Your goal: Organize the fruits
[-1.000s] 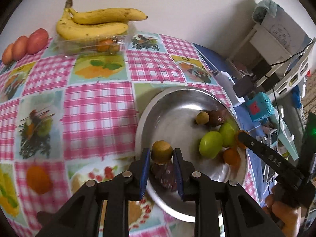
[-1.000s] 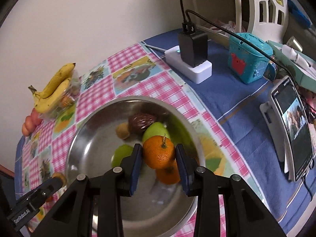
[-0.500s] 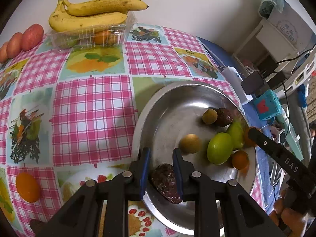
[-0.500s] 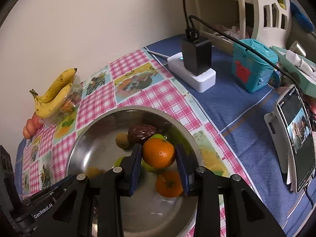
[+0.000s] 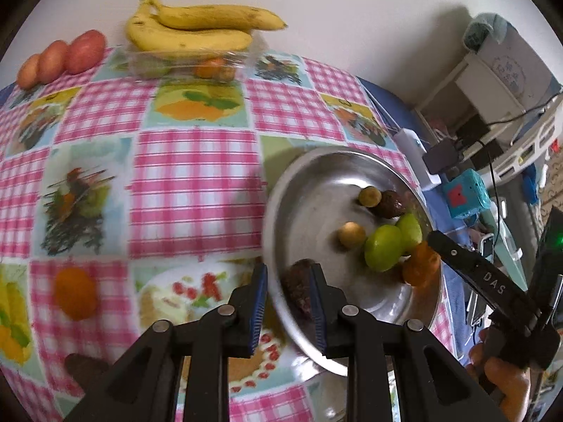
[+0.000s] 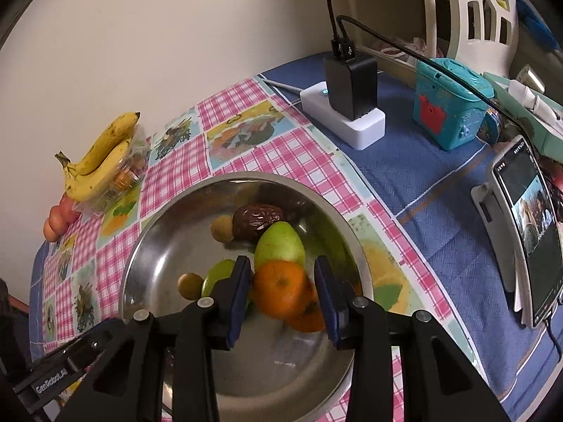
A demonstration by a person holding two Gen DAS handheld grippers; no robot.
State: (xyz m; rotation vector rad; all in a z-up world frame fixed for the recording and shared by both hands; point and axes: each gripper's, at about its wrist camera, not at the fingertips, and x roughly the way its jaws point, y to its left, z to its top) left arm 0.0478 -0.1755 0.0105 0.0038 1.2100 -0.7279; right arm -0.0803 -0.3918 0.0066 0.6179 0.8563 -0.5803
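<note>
Since the left tongs (image 5: 288,270) let go half a second back, the small brown round fruit (image 5: 352,234) has rolled ahead-right of them into the steel bowl (image 5: 278,190). The dark date (image 5: 297,288) now lies just inside the near rim, between the jaws and against the right one only. There is a gap on its left side, so it is released, not gripped; left tongs are parted. View is motion-blurred and the bowl has slid right in frame, so they look to be swinging away left.

Right tongs (image 6: 283,262): the orange (image 6: 279,288) that was carried higher now sits low between the jaws, on a second orange (image 6: 309,316) and just in front of a green fruit (image 6: 279,242). The jaws are a bit wider than before, with daylight at the right pad; I read it as dropped, tongs open.

Meaning: both drops are done and the bowl is filling. Bananas (image 5: 190,31) on a clear tray, far ahead of the left tongs on the bench (image 5: 193,176), are untouched and likely next.
</note>
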